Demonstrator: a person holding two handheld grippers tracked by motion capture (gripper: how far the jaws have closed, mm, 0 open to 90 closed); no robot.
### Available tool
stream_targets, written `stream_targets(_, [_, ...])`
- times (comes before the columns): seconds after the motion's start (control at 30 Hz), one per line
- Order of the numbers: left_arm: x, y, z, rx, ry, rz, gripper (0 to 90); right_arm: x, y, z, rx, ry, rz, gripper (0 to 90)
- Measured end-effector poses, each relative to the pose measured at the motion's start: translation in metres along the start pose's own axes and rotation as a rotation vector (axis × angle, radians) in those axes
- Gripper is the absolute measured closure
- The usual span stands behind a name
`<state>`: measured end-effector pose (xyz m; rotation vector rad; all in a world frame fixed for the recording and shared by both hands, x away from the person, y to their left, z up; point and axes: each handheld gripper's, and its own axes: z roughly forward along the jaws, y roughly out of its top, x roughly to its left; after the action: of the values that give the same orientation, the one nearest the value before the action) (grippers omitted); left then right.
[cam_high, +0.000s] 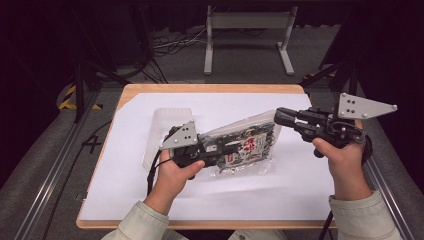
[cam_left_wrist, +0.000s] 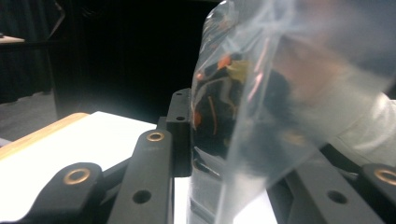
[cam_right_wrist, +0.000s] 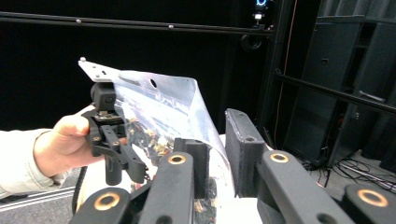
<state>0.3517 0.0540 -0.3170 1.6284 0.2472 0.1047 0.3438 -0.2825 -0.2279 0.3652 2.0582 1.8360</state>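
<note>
- Left claw (cam_high: 227, 148) clamped on the clear, limp plastic bag of dark printed pieces (cam_high: 250, 142), raised off the white-covered bench (cam_high: 300, 175)
- Bag looks light, floppy, slippery; best pinched at its flat edges
- Right claw (cam_high: 280, 116) stands apart around the bag's top corner

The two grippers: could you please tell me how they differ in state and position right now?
The left gripper is shut on the clear bag of dark contents, low over the white sheet. The right gripper is open, higher, its fingers at the bag's upper corner without clamping. Both are black and hand-held.
</note>
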Motion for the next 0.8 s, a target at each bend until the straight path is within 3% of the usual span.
stream_targets(0.4, [-0.002,0.003,0.0,-0.003,0.021,0.008,71.7,-0.001,-0.001,-0.001,-0.013,-0.034,-0.008,70.0])
stream_targets(0.47, [-0.002,0.003,-0.001,-0.006,0.035,0.003,71.8,-0.001,0.0,-0.002,-0.006,-0.071,-0.023,66.5])
stream_targets(0.8, [0.0,0.011,-0.006,-0.024,0.05,0.005,71.7,-0.002,-0.001,-0.008,-0.025,-0.154,-0.027,49.7])
